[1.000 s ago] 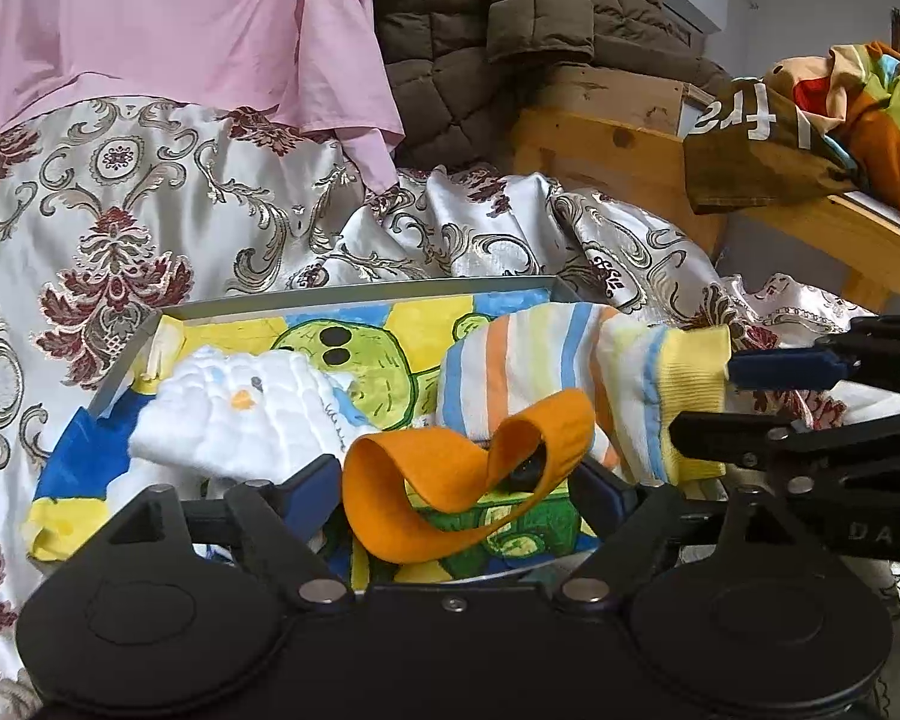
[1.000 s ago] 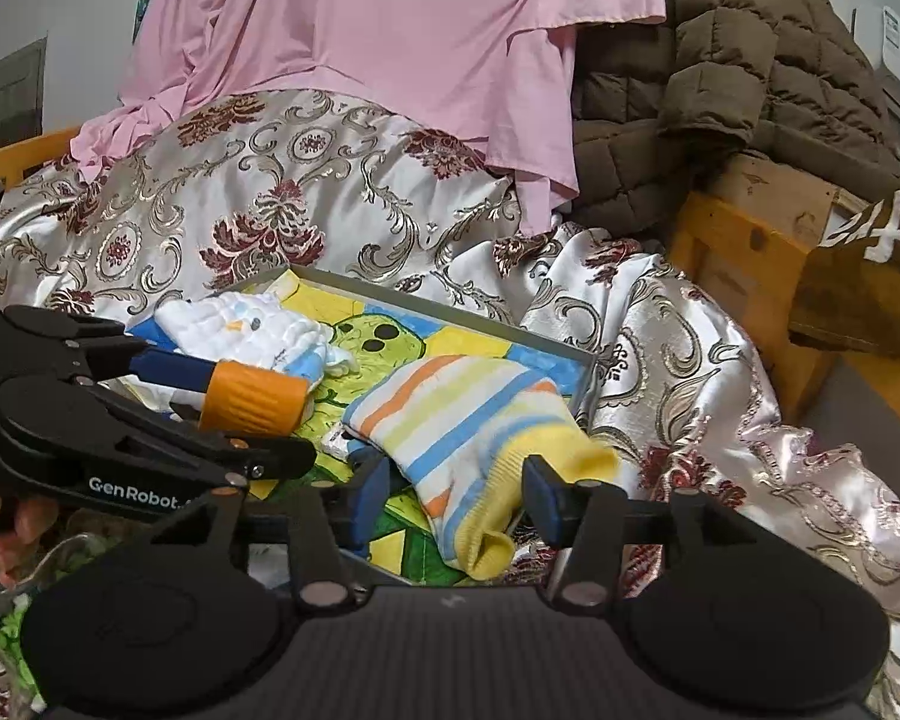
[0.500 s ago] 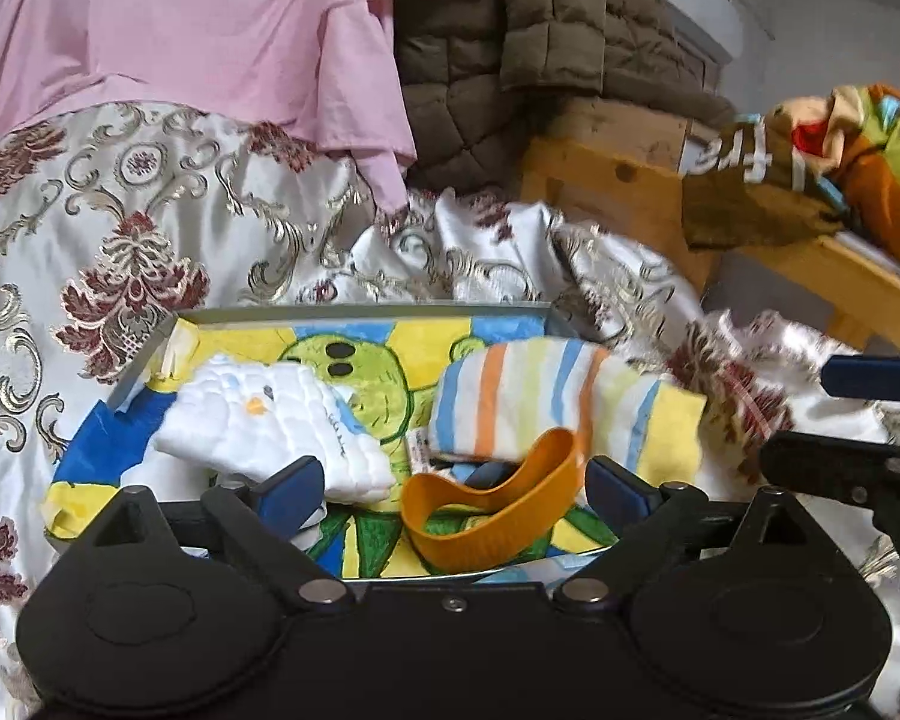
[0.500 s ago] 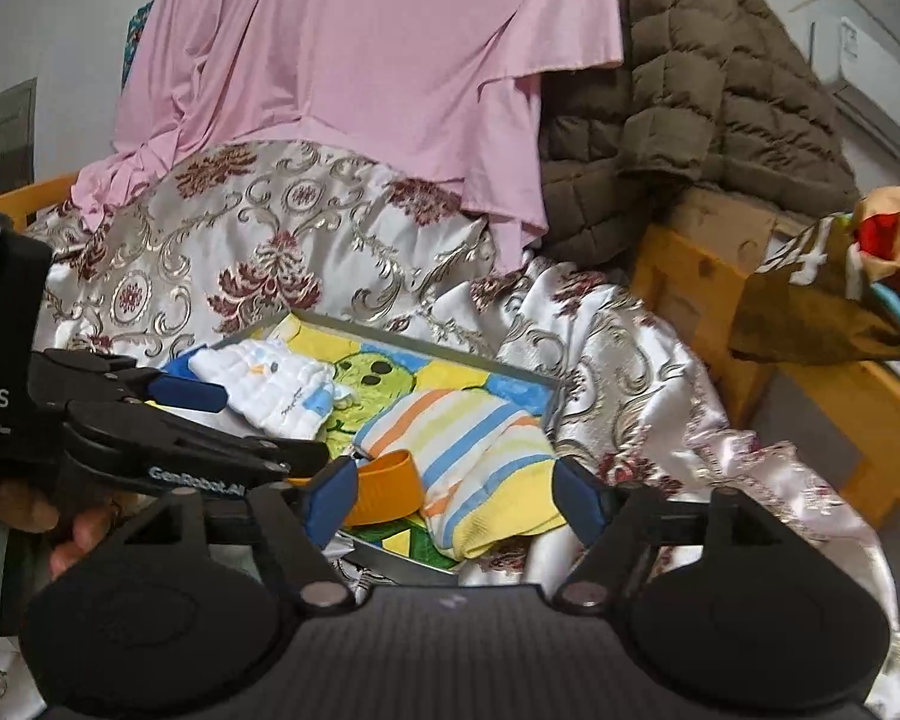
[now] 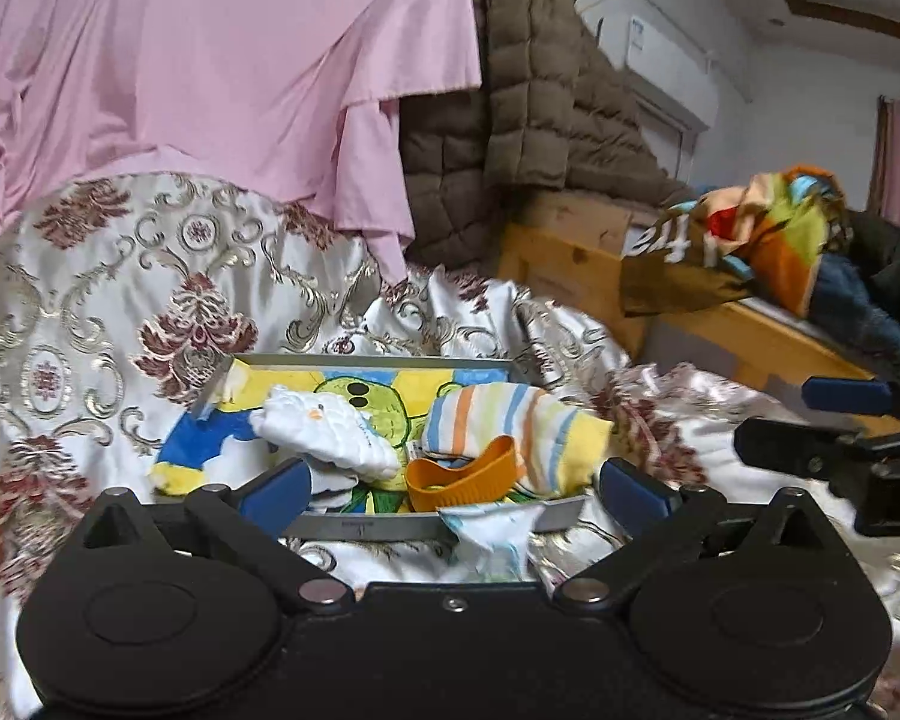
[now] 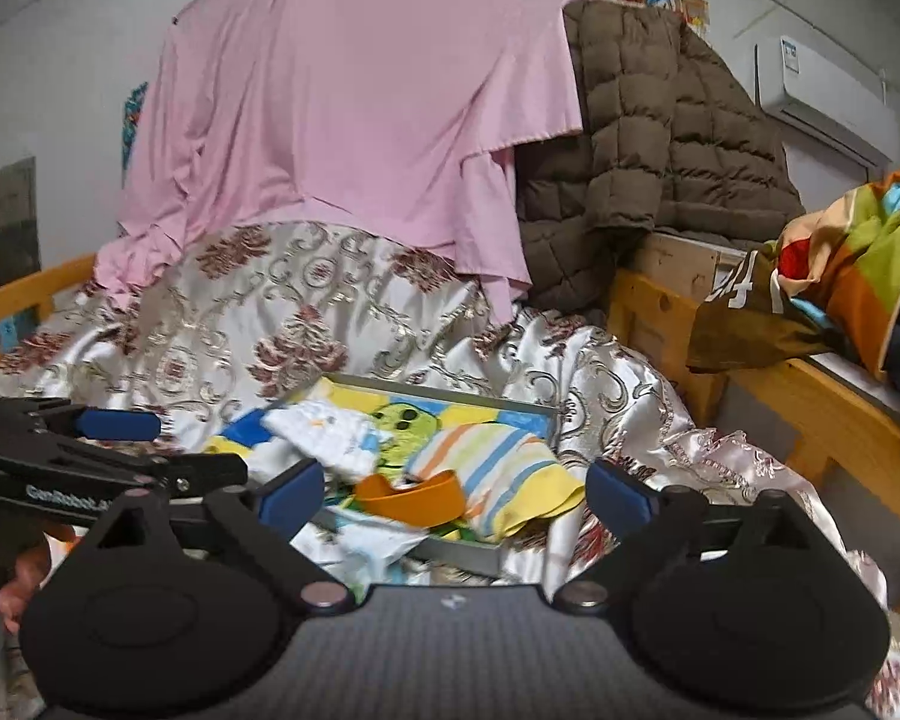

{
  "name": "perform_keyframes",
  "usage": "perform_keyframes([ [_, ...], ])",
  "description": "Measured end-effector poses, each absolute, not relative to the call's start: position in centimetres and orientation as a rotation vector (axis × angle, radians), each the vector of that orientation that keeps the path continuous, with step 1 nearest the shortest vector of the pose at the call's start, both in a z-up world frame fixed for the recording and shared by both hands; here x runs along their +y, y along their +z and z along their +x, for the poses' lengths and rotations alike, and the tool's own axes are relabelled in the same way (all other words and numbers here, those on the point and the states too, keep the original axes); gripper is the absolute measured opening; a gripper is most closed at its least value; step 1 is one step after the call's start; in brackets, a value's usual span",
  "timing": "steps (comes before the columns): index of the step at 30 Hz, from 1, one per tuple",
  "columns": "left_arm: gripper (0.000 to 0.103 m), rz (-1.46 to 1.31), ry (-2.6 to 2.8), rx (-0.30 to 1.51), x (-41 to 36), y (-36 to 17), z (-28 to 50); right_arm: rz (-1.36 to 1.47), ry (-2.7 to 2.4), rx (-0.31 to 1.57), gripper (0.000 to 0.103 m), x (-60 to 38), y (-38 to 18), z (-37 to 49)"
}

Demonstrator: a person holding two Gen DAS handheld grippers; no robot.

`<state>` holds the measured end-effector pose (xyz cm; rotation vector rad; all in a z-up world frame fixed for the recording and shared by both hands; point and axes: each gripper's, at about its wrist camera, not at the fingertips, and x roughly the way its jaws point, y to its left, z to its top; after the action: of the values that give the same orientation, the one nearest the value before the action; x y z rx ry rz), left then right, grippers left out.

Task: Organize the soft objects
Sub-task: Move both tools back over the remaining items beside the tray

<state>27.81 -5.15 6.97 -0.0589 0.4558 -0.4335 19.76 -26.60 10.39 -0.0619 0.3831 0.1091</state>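
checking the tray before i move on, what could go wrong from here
The striped sock hangs its yellow cuff over the tray rim and could slide out. The orange band sits loosely curled near the front edge and may roll off. The tray rests on slippery, rumpled satin bedding and may tip.

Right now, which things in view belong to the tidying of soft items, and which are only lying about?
Part of the job:
- grey tray
- white quilted cloth
- striped sock
- orange band

Only lying about:
- pink sheet
- brown padded jacket
- patterned bedspread
- colourful cloth pile
- wooden bed frame
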Motion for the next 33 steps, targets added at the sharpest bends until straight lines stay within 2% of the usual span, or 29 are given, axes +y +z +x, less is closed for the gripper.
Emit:
perform_keyframes([
  [12,0.102,0.026,-0.509,0.412,-1.3,11.9,14.3,-0.031,0.137,0.37,0.103,-22.6,12.0,7.1],
  [21,0.102,0.194,-0.675,0.418,1.0,15.4,11.3,-0.025,0.084,0.389,0.103,-19.9,12.0,1.2],
  [25,0.102,0.257,-0.69,0.402,1.9,14.4,10.4,-0.009,0.057,0.418,0.103,-19.2,10.9,0.7],
  [33,0.102,0.147,-0.67,0.496,2.7,10.2,9.1,0.047,0.034,0.482,0.103,-17.2,9.9,1.6],
])
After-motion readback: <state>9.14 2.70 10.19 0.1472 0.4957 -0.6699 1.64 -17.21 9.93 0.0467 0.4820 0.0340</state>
